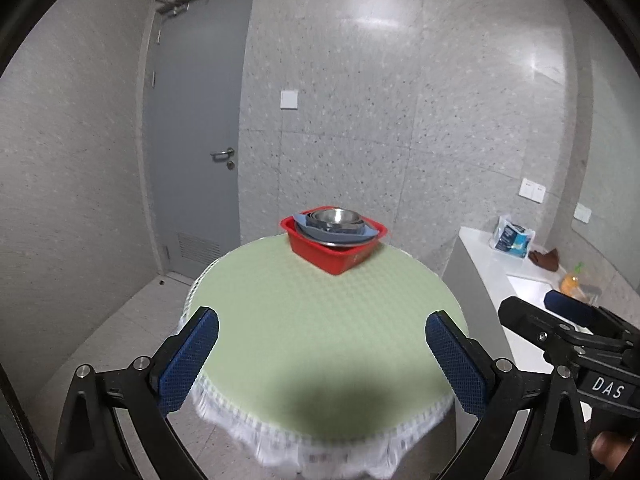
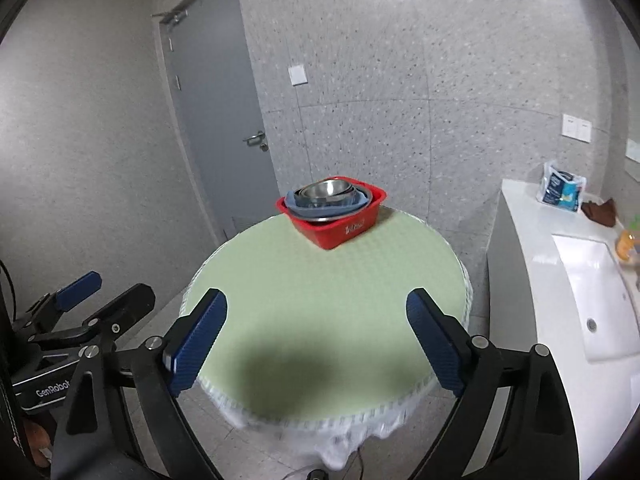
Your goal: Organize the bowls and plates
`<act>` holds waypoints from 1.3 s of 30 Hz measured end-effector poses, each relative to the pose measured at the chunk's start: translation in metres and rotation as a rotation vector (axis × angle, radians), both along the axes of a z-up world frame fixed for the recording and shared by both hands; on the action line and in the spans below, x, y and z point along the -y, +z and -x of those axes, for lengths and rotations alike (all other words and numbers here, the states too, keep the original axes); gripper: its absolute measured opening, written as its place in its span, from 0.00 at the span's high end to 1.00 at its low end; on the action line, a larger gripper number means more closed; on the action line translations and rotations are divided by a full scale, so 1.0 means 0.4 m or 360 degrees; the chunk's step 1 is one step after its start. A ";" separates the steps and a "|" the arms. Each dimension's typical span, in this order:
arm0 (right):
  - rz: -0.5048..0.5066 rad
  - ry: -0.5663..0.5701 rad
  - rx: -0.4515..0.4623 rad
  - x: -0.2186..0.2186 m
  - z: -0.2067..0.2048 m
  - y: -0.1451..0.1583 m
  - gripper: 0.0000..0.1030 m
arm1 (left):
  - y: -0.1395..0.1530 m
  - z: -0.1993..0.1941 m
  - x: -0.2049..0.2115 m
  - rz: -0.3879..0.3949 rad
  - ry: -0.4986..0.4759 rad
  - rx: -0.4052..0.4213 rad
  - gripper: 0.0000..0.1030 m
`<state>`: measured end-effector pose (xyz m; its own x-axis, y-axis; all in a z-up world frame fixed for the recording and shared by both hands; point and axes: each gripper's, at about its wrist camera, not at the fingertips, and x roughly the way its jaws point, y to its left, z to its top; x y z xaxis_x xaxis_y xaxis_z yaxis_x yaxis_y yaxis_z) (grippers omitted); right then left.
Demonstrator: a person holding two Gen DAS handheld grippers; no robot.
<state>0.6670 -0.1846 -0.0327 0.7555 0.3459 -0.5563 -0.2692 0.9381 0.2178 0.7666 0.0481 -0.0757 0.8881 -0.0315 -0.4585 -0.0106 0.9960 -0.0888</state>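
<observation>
A red plastic basin (image 1: 338, 258) (image 2: 340, 229) stands at the far edge of a round table with a pale green cloth (image 1: 320, 320) (image 2: 320, 300). Inside it lie a blue-grey plate (image 1: 340, 234) (image 2: 320, 210) and nested steel bowls (image 1: 338, 216) (image 2: 326, 190). My left gripper (image 1: 322, 354) is open and empty above the table's near edge. My right gripper (image 2: 316, 332) is open and empty, also above the near edge. Each gripper shows in the other's view, the right one (image 1: 560, 320) and the left one (image 2: 88, 300).
A white counter with a sink (image 2: 592, 300) stands to the right of the table, with a packet (image 2: 562, 188), a brown cloth (image 2: 600, 210) and an orange item (image 2: 626, 244) on it. A grey door (image 1: 196, 140) is behind on the left. Tiled walls surround the table.
</observation>
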 end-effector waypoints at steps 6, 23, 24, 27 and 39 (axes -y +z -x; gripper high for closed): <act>0.0009 -0.0011 0.0064 0.017 0.217 0.031 0.04 | 0.006 0.348 0.015 -0.0001 0.0018 0.0056 0.01; 0.0055 -0.0213 0.0274 -0.063 0.815 0.061 0.00 | -0.039 1.115 -0.082 -0.0105 -0.0108 0.0235 0.01; 0.0047 -0.0234 0.0279 -0.072 0.854 0.056 0.00 | -0.042 1.150 -0.093 -0.0115 -0.0108 0.0241 0.01; 0.0049 -0.0290 0.0272 -0.095 0.953 0.046 0.00 | -0.052 1.266 -0.119 -0.0121 -0.0137 0.0229 0.01; 0.0098 -0.0397 0.0290 -0.121 1.199 0.057 0.00 | -0.021 1.532 -0.195 -0.0090 -0.0183 0.0257 0.01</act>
